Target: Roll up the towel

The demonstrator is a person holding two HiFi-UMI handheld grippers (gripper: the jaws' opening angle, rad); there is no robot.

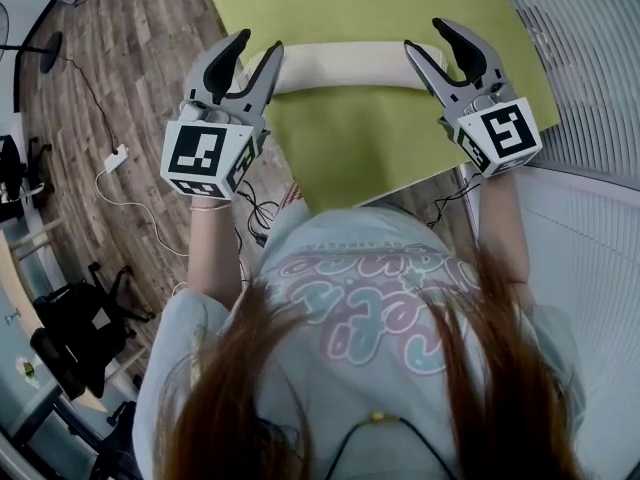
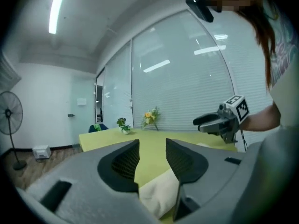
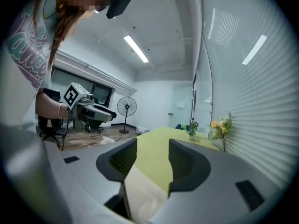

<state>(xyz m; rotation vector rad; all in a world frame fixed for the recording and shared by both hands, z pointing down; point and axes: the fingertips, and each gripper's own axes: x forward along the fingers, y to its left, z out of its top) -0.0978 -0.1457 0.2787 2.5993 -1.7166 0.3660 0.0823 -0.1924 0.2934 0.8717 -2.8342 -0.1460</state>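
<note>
A cream towel (image 1: 345, 65) lies rolled into a long tube across the green table (image 1: 350, 148). My left gripper (image 1: 256, 52) hovers over the roll's left end and my right gripper (image 1: 430, 40) over its right end, both lifted clear of it. Each stands open with nothing between its jaws. In the left gripper view the towel (image 2: 161, 195) shows below the left gripper (image 2: 152, 146), with the right gripper (image 2: 200, 124) off to the right. In the right gripper view the towel (image 3: 142, 195) lies under the right gripper (image 3: 153, 146), and the left gripper (image 3: 110, 115) is at the left.
A flower pot (image 2: 150, 118) and a small plant (image 2: 124, 125) stand at the table's far end. A glass wall with blinds (image 1: 590, 78) runs along the right. Left of the table are wooden floor, cables (image 1: 120, 158), chairs (image 1: 80, 328) and a standing fan (image 3: 127, 107).
</note>
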